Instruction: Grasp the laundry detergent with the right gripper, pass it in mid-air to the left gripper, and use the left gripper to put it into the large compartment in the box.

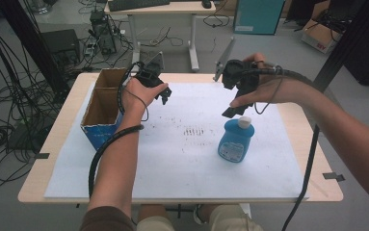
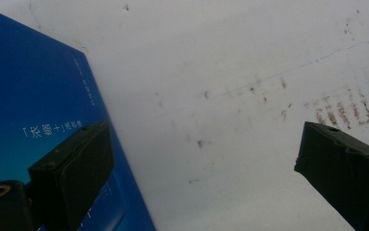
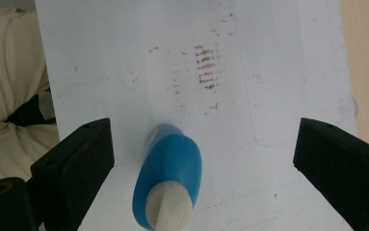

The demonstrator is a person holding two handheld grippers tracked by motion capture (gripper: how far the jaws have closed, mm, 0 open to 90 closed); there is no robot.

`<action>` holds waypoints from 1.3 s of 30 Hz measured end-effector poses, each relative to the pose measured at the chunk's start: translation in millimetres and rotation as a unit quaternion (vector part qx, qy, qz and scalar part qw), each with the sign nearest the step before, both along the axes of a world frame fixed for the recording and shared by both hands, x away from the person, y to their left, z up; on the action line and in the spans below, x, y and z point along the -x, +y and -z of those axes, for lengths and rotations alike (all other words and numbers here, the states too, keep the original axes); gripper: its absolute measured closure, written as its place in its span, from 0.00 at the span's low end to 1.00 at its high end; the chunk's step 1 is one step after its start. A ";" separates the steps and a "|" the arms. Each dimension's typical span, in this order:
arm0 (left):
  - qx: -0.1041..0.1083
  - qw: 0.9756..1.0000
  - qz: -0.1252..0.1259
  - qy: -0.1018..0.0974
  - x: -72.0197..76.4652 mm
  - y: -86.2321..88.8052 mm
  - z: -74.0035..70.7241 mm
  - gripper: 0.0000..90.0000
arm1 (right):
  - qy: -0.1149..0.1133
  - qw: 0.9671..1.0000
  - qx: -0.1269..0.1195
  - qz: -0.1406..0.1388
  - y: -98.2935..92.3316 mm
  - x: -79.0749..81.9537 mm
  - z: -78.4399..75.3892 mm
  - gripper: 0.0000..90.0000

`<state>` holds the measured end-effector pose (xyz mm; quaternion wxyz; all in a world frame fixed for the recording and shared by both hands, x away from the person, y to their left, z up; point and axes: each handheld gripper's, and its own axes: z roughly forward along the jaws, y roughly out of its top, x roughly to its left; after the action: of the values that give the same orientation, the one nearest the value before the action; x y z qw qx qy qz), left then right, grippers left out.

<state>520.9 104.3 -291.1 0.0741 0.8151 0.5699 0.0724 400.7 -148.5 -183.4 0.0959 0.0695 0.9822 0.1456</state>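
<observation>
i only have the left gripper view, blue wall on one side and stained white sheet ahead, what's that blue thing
Observer: It's the side of an open cardboard box at the left of the table; in the high view its inside looks empty.
Operator: anything else on the sheet
Observer: A blue bottle with a white cap stands upright, right of the stains.
Operator: where's the other gripper
Observer: The right gripper hangs above that bottle, jaws wide open on either side of it, not touching.
Operator: and mine
Observer: The left gripper is open with nothing between its jaws, held above the sheet just right of the box.
</observation>
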 end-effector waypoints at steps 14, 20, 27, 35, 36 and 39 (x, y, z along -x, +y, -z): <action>-0.005 1.000 0.002 -0.005 1.8 -1.0 -1.7 0.07 | -0.004 0.999 -0.010 0.039 -54.3 10.0 9.9 0.08; -0.005 1.000 0.003 -0.005 2.0 -2.0 -1.5 0.07 | 0.000 0.998 -0.024 0.059 -78.9 13.5 24.9 0.07; -0.007 1.000 0.007 -0.003 1.6 -3.2 -1.2 0.07 | 0.004 0.997 -0.028 0.068 -95.4 17.7 36.8 0.07; -0.007 1.000 0.009 -0.003 2.2 -5.1 0.1 0.07 | -0.002 0.994 -0.063 0.095 -112.9 26.7 53.7 0.06; -0.008 1.000 0.010 -0.002 2.2 -5.2 0.3 0.07 | -0.002 0.993 -0.069 0.094 -115.1 27.8 55.2 0.06; -0.009 1.000 0.011 -0.003 2.4 -6.2 1.1 0.07 | -0.010 0.991 -0.094 0.100 -121.4 33.7 63.0 0.06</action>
<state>518.4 98.1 -292.2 0.0691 0.8217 0.5602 0.0791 367.0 -269.9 -246.3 0.1127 0.1746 0.9514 0.2272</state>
